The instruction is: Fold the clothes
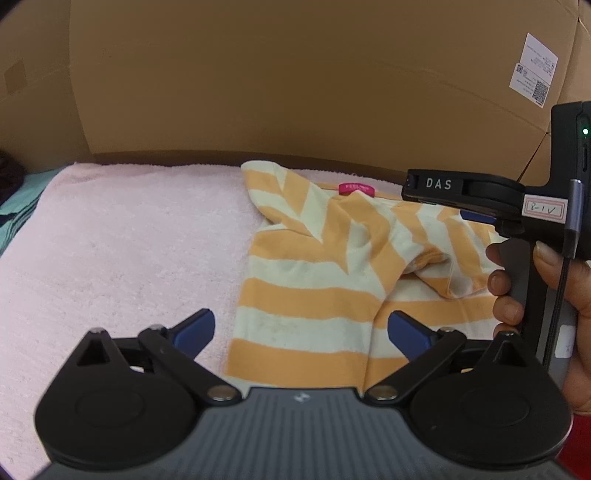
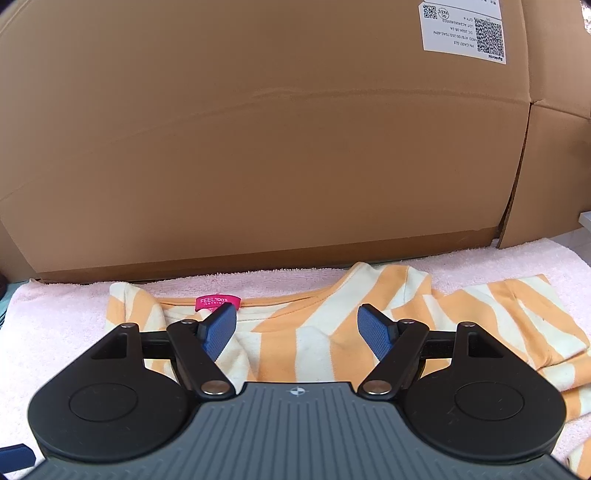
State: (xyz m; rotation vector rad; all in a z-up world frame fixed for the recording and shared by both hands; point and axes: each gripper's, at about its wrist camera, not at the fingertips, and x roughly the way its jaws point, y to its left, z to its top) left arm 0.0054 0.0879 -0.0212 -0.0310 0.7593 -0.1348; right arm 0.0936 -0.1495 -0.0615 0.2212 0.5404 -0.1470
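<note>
Shirt (image 2: 332, 343), orange-and-cream striped, partly folded

A pale pink towel (image 1: 122, 240) is spread over the work surface. Behind it, large brown cardboard boxes (image 2: 258, 147) are stood as a wall, marked with a white printed label (image 2: 463, 31).

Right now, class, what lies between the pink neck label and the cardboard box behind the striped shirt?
In the right wrist view, only the shirt's orange neckband and a bare strip of pink towel separate the label from the box.
</note>
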